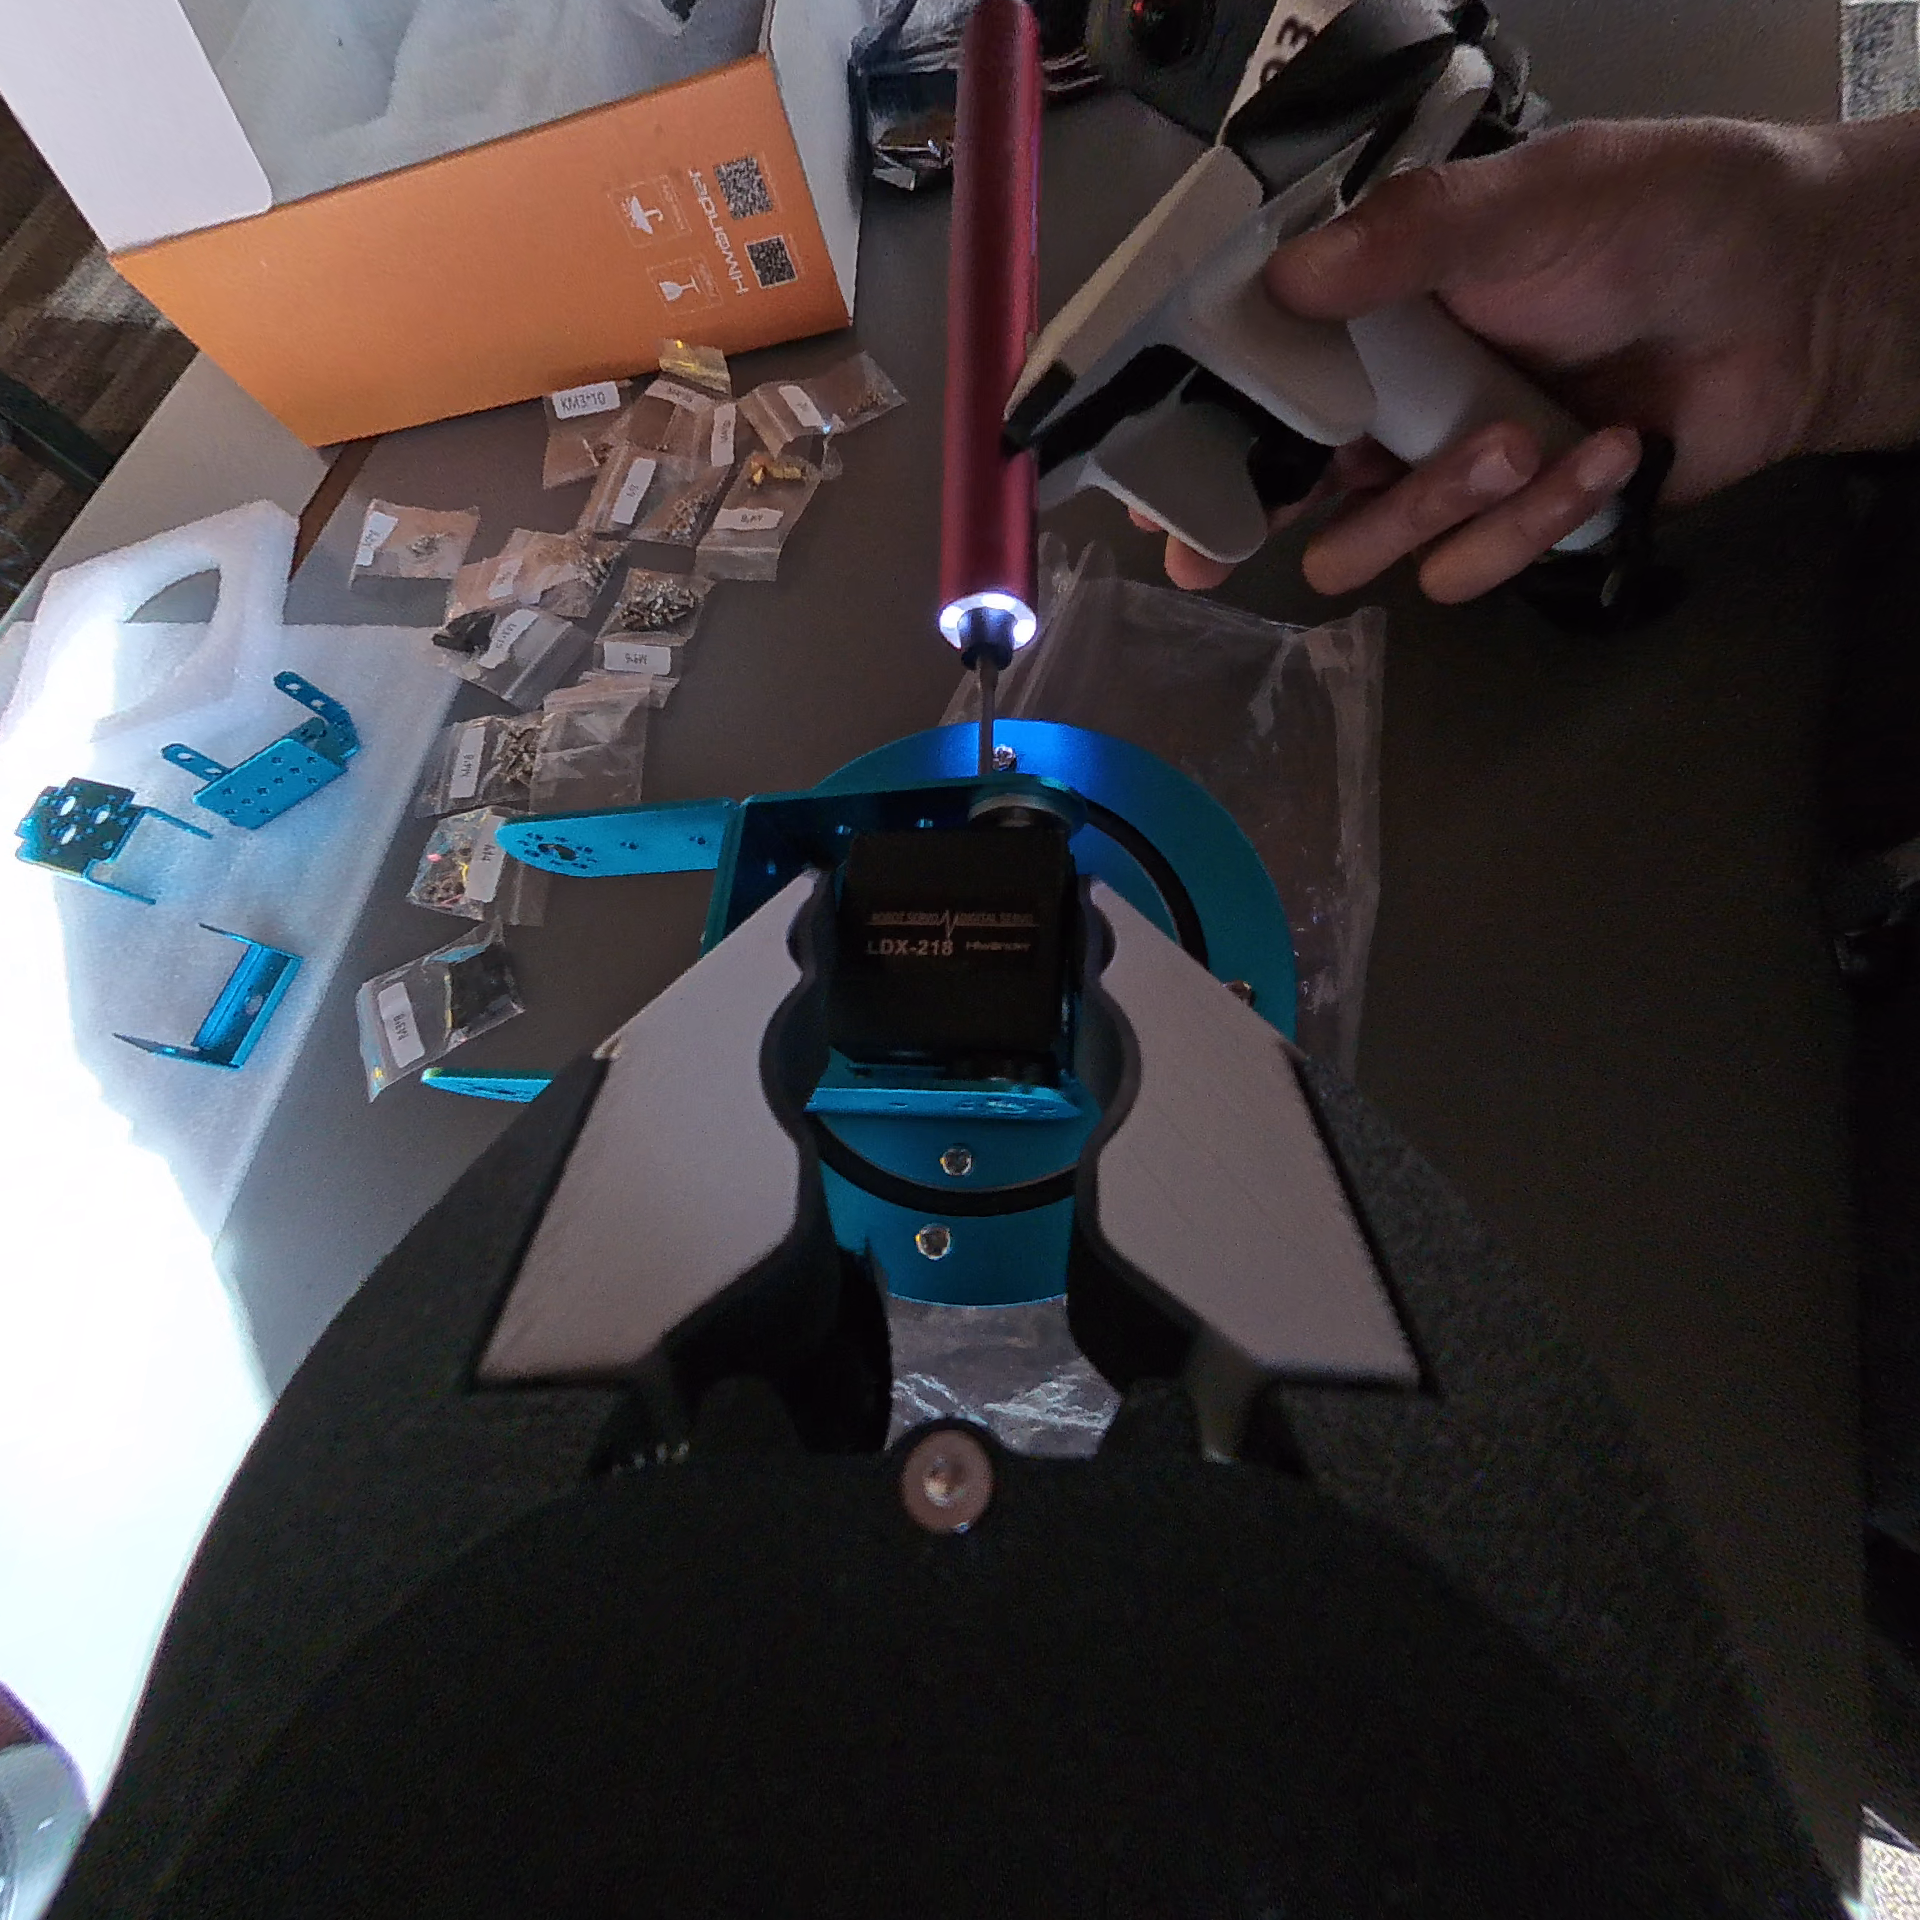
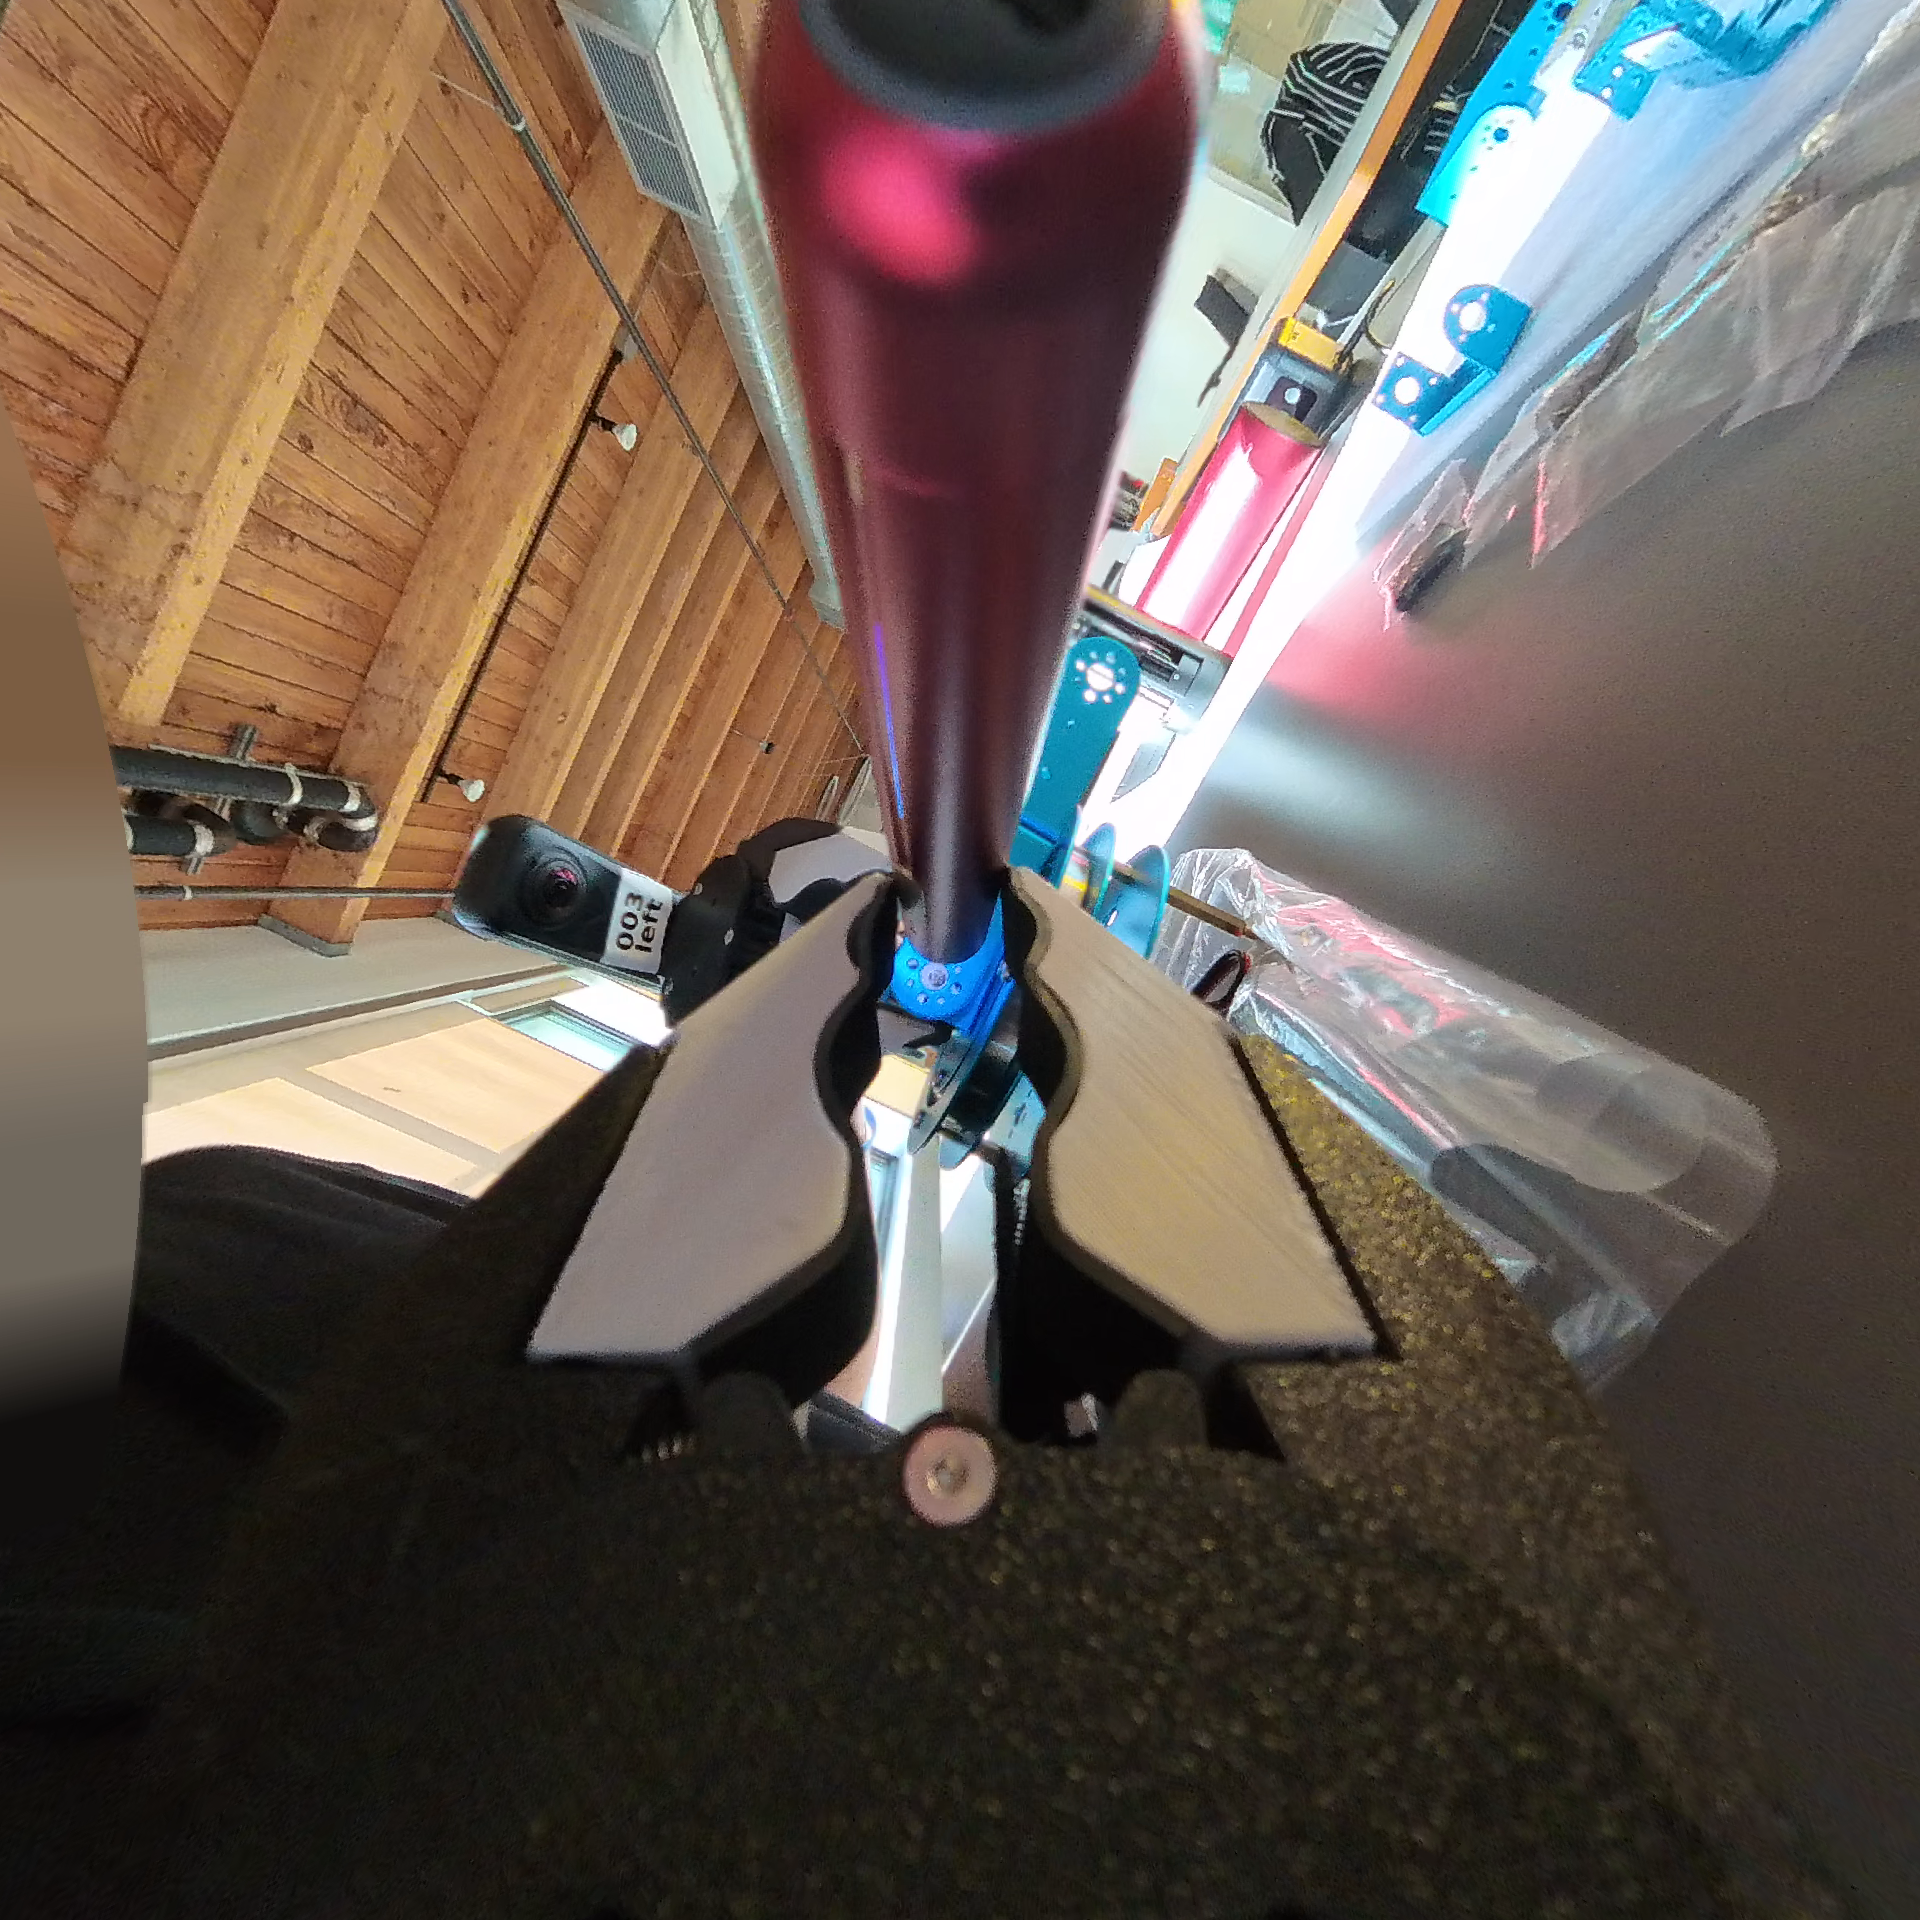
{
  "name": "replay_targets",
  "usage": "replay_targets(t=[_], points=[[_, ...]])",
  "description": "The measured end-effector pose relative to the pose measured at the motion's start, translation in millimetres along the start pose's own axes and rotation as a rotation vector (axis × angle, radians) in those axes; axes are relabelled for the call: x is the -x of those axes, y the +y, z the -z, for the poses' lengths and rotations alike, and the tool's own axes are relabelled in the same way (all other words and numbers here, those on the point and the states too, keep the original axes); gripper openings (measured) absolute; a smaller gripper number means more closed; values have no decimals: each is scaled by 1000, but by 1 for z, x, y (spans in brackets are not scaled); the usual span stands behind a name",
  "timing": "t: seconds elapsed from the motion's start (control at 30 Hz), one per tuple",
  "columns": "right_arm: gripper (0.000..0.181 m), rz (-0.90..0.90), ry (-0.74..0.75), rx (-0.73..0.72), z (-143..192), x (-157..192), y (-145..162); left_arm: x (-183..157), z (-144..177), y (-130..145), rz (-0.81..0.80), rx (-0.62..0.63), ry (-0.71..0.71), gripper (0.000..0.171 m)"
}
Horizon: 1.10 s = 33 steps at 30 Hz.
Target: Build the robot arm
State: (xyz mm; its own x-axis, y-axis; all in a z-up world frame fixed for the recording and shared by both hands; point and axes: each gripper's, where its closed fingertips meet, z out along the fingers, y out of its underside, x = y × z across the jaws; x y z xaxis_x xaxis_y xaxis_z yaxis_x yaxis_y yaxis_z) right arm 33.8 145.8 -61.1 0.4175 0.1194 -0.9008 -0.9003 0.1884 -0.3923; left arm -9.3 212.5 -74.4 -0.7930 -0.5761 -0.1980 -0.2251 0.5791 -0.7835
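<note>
**A:** What sits at the middle of the left wrist view?

**B:** The left gripper is clenched on a black servo mounted in a blue metal bracket, which stands on a round blue base.

**A:** And the right one?

**B:** At upper right of that frame, a hand holds the right gripper, which grasps a red electric screwdriver. Its lit tip points down at a screw on the bracket's top edge.

**A:** What lies around them?

**B:** Small bags of screws are scattered left of centre on the dark table. An orange box sits upper left, and loose blue brackets rest on white foam at the left edge.
</note>
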Motion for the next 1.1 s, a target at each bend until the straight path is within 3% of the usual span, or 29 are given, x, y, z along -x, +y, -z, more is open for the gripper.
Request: replay_targets(t=[0.27,0.47,0.67,0.8,0.97,1.1], points=[[19,181,101,-17,15,1,-11,0,8,1,66,-8,-51,48],[19,422,135,-1,45,24,-43,4,41,-8,144,-101,-136,48],[19,599,241,107,65,26,-56,-9,64,13,244,-142,-251,46],[19,754,442,186,85,16,-70,-21,73,33,332,-179,-298,44],[19,1122,764,269,117,20,-102,-28,81,43,420,-256,-332,42],[19,1321,1014,505,140,3,-105,-28,84,48,446,-272,-343,42]])
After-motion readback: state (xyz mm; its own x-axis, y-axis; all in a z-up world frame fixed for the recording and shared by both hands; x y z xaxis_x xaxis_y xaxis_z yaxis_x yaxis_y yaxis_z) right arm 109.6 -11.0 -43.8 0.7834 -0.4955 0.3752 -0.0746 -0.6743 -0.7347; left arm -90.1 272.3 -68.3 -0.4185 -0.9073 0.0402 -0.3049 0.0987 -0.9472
